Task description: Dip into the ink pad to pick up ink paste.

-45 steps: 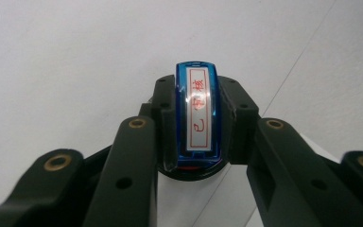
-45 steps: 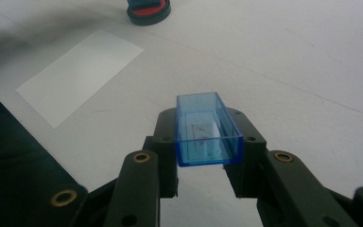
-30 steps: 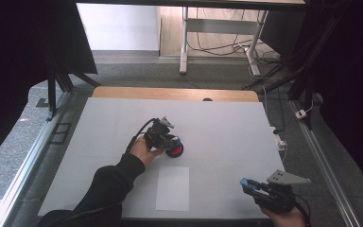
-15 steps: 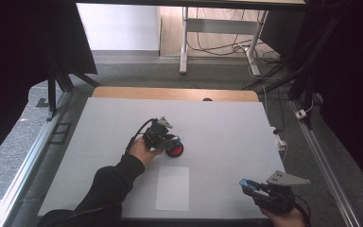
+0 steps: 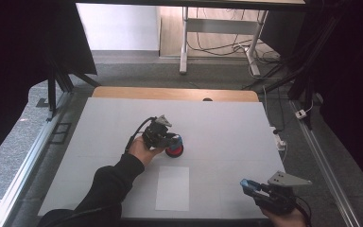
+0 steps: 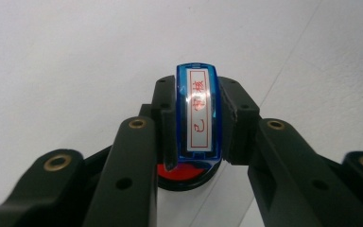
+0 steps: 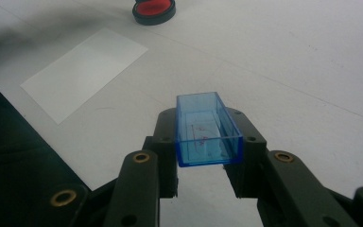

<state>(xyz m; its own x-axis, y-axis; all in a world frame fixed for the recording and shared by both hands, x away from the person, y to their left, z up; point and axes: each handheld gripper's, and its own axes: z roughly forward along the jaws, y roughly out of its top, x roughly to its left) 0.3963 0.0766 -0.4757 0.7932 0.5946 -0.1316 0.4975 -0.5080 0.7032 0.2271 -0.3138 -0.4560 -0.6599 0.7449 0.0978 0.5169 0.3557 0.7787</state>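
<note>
Blue translucent plastic marks both held pieces. The left gripper (image 6: 199,120) has its black jaws clenched on a blue translucent stamp body with a white label bearing red characters (image 6: 199,113); the stamp stands upright between the pads, label end towards the camera, its lower end over a round black ink pad with a red inked centre (image 6: 184,174). Whether the stamp face touches the red ink cannot be told from the left gripper view. In the high view the same left gripper (image 5: 170,139) sits near the middle of the pale grey table top (image 5: 227,127), with the ink pad (image 5: 174,151) right under its tip and the person's dark-sleeved left forearm (image 5: 108,184) reaching in from the lower edge.

The right gripper (image 7: 208,142) grasps a blue translucent rectangular stamp cap (image 7: 207,130), open side up, pinched by its long walls between the pads; faint red marks show inside it. In the high view the right gripper (image 5: 260,189) hovers at the near right corner of the table, the cap (image 5: 248,186) pointing left, well apart from the left gripper.

A white rectangular sheet of paper (image 5: 172,187) lies flat on the table between the two grippers, just nearer the person than the ink pad. The right gripper view shows that paper (image 7: 85,71) beyond the cap, and the ink pad (image 7: 153,10) farther off.
</note>
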